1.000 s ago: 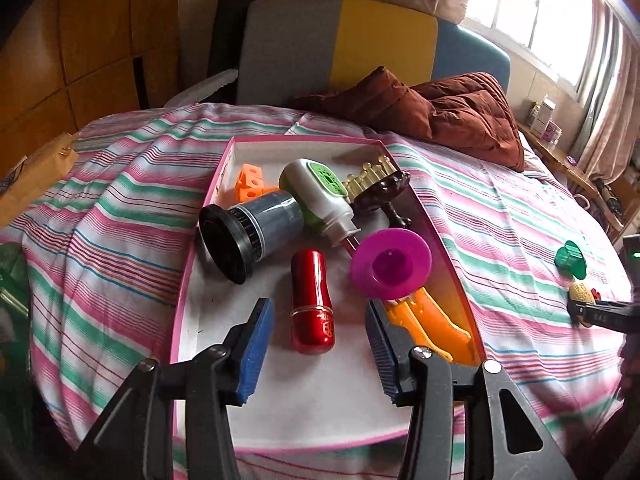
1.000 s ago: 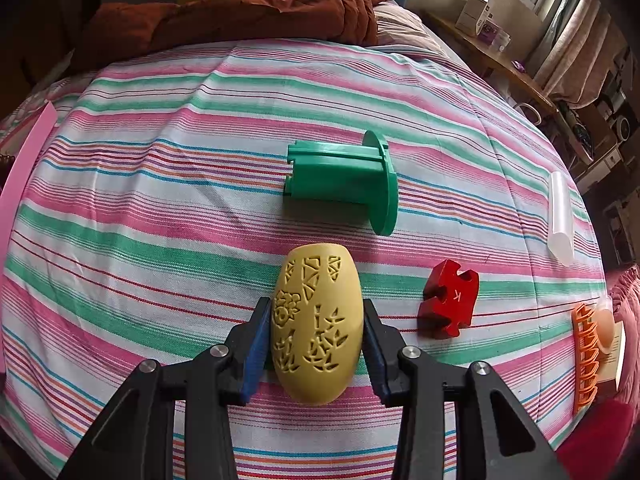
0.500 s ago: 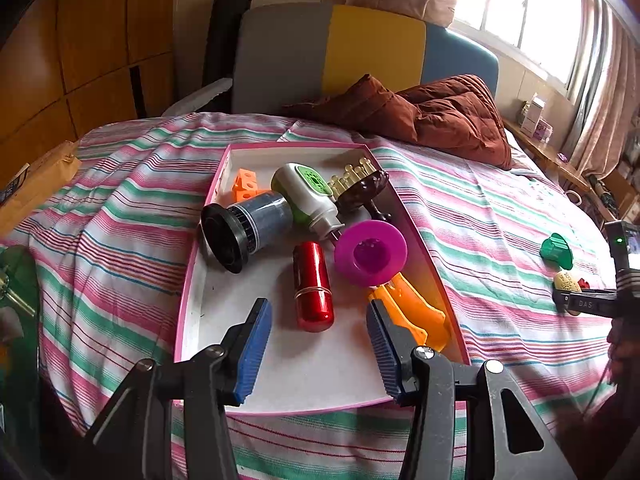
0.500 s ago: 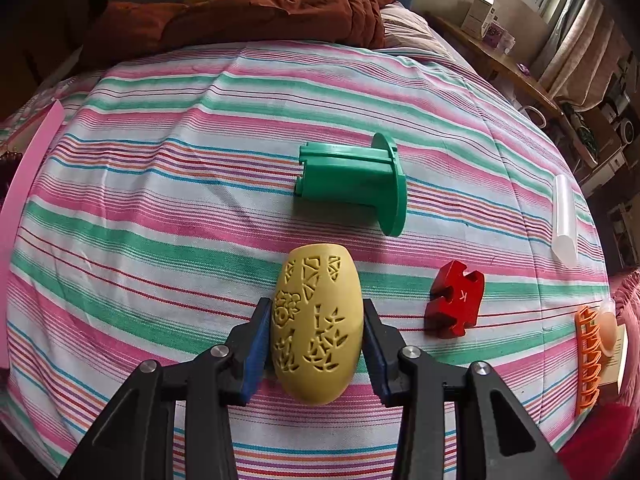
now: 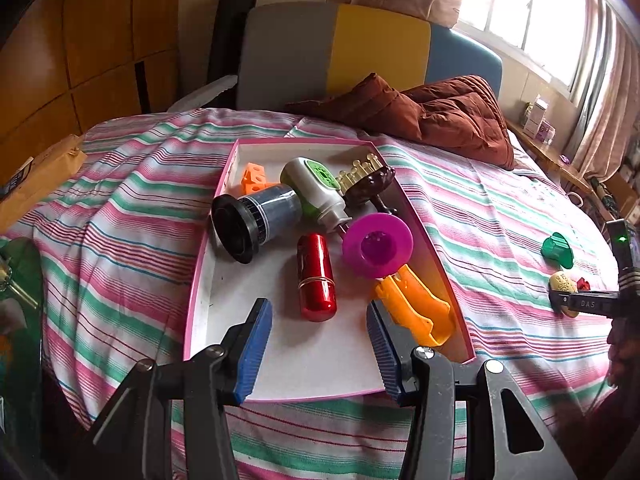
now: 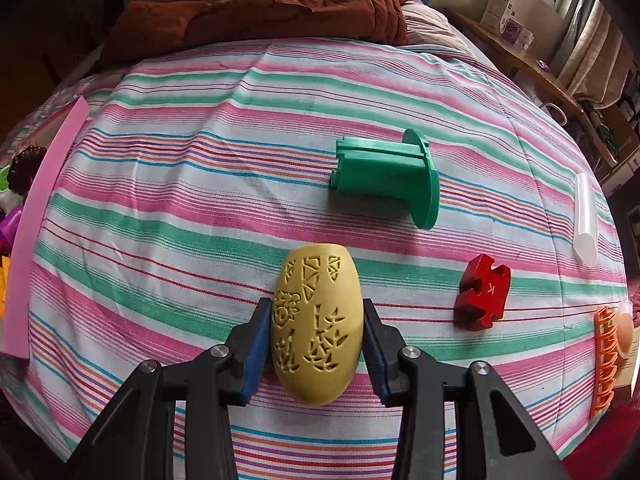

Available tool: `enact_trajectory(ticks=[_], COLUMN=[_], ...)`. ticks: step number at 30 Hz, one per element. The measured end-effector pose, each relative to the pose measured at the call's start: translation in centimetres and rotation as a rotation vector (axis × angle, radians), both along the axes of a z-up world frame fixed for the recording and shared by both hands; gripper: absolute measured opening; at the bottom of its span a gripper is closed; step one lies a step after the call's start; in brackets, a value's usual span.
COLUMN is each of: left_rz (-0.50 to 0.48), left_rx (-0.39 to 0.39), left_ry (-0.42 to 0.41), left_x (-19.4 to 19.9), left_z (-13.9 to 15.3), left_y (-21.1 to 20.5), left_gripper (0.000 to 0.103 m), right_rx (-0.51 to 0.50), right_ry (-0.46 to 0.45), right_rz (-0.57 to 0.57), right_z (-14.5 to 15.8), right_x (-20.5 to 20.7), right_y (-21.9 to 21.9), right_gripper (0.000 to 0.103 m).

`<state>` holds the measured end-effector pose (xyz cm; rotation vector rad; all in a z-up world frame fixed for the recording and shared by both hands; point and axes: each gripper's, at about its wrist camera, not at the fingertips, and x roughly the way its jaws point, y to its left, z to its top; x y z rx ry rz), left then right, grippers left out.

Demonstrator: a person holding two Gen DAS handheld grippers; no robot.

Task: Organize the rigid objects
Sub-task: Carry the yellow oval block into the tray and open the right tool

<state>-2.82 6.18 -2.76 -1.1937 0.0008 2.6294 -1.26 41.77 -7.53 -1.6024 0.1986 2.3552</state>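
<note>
Where daylight enters, striped bedspread (image 6: 200,184) (cotton, perhaps)

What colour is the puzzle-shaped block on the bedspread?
Red puzzle-shaped block, with a small pale mark on top; the right wrist view shows it best.

Beside the pink-rimmed tray (image 5: 424,224), a dark comb-like piece (image 5: 366,184) lies half hidden behind the white-and-green device (image 5: 316,192); farther right, the red puzzle piece (image 5: 582,283) shows only as a speck, while the orange rack (image 6: 606,356) is partly covered.
</note>
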Motion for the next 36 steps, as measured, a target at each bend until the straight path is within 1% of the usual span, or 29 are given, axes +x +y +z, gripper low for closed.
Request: enact_trajectory(ticks=[6, 12, 18, 29, 32, 36], left_rz=[0.012, 0.021, 0.036, 0.063, 0.074, 0.105], left_rx=[-0.004, 0.000, 0.006, 0.022, 0.027, 0.042], left_ry=[0.008, 0.015, 0.017, 0.011, 0.012, 0.020], left_x=[0.1, 0.1, 0.1, 0.1, 0.0, 0.0], left_z=[0.1, 0.4, 0.5, 0.3, 0.3, 0.5], left_y=[-0.5, -1.2, -2.1, -3.4, -3.8, -4.9], left_gripper=[0.050, 0.050, 0.050, 0.050, 0.050, 0.050], right_rx=[-0.037, -0.081, -0.127, -0.179, -0.193, -0.199], right_ry=[0.004, 0.030, 0.111, 0.240, 0.255, 0.246], right_rz=[0.021, 0.066, 0.140, 0.376, 0.438, 0.511], right_z=[0.2, 0.5, 2.1, 6.6, 7.2, 7.3], right_x=[0.3, 0.3, -0.4, -1.5, -1.7, -2.1], right_y=[-1.5, -4.4, -8.1, -16.7, -19.0, -22.0], right_gripper=[0.042, 0.042, 0.042, 0.042, 0.042, 0.042])
